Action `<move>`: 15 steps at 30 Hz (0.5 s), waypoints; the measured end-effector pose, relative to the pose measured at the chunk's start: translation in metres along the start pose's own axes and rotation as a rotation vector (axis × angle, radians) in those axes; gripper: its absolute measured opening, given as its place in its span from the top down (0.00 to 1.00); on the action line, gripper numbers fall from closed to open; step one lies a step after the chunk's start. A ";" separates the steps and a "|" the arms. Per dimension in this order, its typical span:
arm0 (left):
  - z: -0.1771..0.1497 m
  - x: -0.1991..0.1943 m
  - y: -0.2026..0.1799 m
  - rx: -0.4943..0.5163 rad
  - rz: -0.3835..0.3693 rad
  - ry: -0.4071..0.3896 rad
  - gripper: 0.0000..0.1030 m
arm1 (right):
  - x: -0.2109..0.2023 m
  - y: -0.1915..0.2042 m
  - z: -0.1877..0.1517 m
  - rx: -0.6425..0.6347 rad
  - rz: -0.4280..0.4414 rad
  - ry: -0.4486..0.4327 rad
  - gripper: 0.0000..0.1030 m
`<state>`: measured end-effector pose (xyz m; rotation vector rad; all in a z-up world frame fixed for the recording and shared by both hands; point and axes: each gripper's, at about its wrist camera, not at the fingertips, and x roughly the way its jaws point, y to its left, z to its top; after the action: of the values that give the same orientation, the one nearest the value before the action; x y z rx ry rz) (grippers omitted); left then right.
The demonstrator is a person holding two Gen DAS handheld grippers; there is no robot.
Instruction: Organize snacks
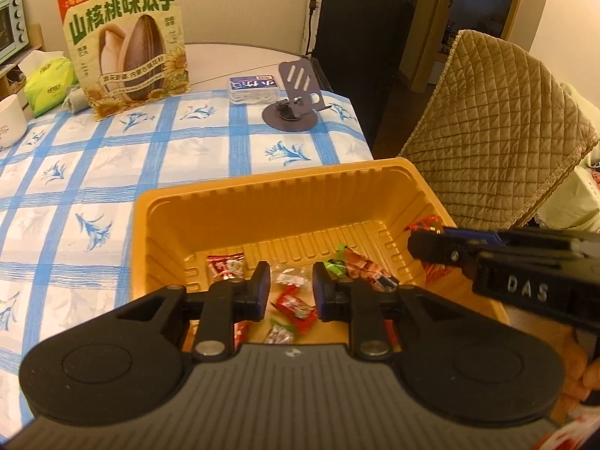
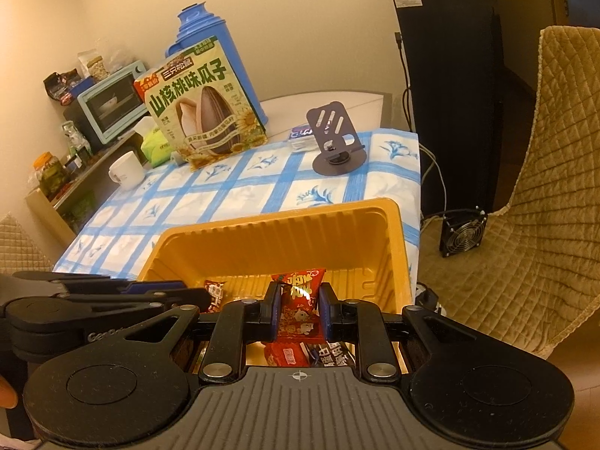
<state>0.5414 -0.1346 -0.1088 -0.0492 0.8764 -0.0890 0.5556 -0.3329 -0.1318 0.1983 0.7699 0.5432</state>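
Observation:
An orange plastic tray (image 1: 262, 187) (image 2: 281, 221) sits at the near corner of the blue-checked tablecloth. Several small wrapped candies (image 1: 296, 303), red, green and clear, lie on its floor. My left gripper (image 1: 290, 288) hangs over the tray's near side with its jaws a little apart and nothing pressed between the pads; the candies lie below it. My right gripper (image 2: 300, 307) is shut on a red snack packet (image 2: 300, 296), held upright above the tray's near right part. In the left wrist view the right gripper (image 1: 431, 243) reaches in from the right over the tray's rim.
A large sunflower-seed bag (image 1: 127, 45) stands at the table's far side, with a blue thermos (image 2: 202, 26) behind it. A grey phone stand (image 1: 292, 97), a small box (image 1: 253, 88), a tissue pack (image 1: 48, 84) and a white mug (image 2: 125, 170) are nearby. A quilted chair (image 1: 495, 123) stands right of the table.

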 end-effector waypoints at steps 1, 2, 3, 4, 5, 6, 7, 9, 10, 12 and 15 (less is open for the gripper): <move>-0.001 -0.002 0.003 -0.004 0.006 -0.002 0.79 | 0.001 0.001 0.001 -0.003 0.002 -0.001 0.79; -0.002 -0.003 0.006 -0.010 0.010 -0.003 0.79 | 0.002 0.001 0.002 -0.005 0.004 -0.002 0.79; -0.003 -0.005 0.009 -0.018 0.013 -0.002 0.79 | 0.004 0.002 0.003 -0.007 0.005 -0.001 0.79; -0.005 -0.006 0.012 -0.027 0.019 -0.001 0.79 | 0.006 0.003 0.004 -0.008 0.007 0.001 0.79; -0.005 -0.007 0.015 -0.034 0.025 0.000 0.79 | 0.008 0.004 0.005 -0.010 0.009 0.003 0.79; -0.006 -0.008 0.018 -0.039 0.031 0.000 0.79 | 0.010 0.005 0.005 -0.012 0.012 0.006 0.79; -0.007 -0.010 0.020 -0.042 0.034 0.000 0.78 | 0.013 0.007 0.006 -0.015 0.016 0.010 0.79; -0.006 -0.012 0.024 -0.048 0.043 -0.003 0.78 | 0.019 0.011 0.008 -0.023 0.024 0.016 0.79; -0.006 -0.014 0.026 -0.051 0.046 -0.006 0.77 | 0.022 0.013 0.008 -0.026 0.026 0.020 0.79; -0.006 -0.016 0.029 -0.054 0.053 -0.012 0.77 | 0.029 0.018 0.010 -0.033 0.033 0.026 0.79; -0.005 -0.019 0.033 -0.060 0.060 -0.018 0.76 | 0.038 0.024 0.011 -0.042 0.037 0.034 0.79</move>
<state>0.5270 -0.1002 -0.0997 -0.0796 0.8620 -0.0056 0.5770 -0.2923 -0.1386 0.1653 0.7881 0.5988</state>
